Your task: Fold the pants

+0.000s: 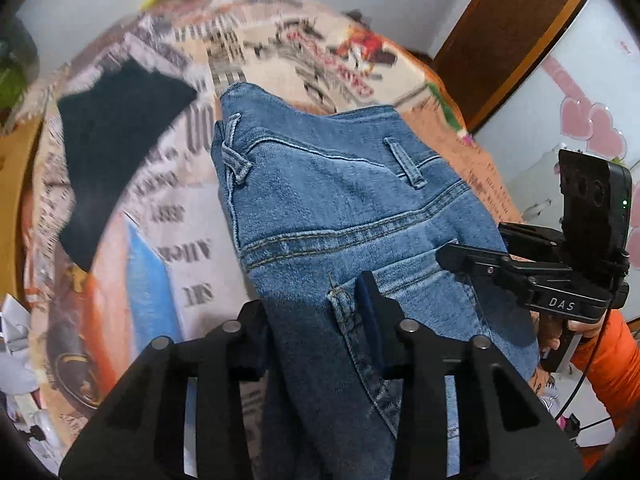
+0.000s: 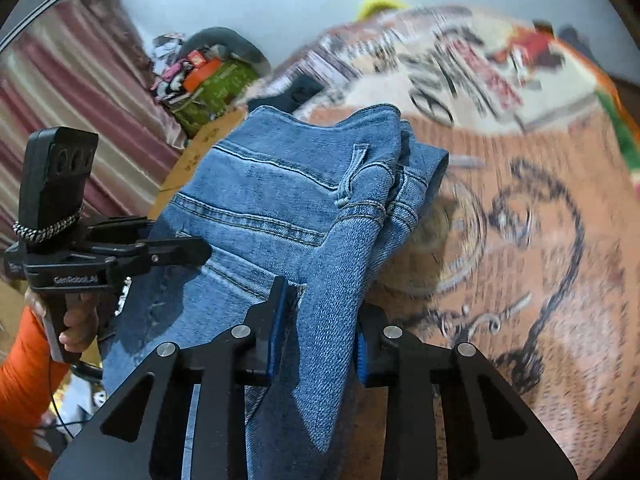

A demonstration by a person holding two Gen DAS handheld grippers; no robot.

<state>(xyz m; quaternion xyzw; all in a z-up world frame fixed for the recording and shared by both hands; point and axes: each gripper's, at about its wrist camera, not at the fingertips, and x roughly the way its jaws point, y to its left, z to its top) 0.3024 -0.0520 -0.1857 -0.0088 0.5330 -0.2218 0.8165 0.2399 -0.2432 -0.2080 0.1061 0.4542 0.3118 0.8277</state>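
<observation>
Left wrist view: jeans (image 1: 352,216) lifted above the printed blanket (image 1: 168,216), waistband away from the camera, belt loops and back pocket showing. Left gripper (image 1: 320,320) clamped on a thick bunch of denim, jaws narrow around it. Right gripper (image 1: 472,260) at the jeans' right edge, apparently closed on it.

Right wrist view: right gripper (image 2: 320,320) pinching a hanging fold, several layers stacked near the waistband. Judged mid-task: at least 1 fold apparently made; laying down, folding across and smoothing left.
</observation>
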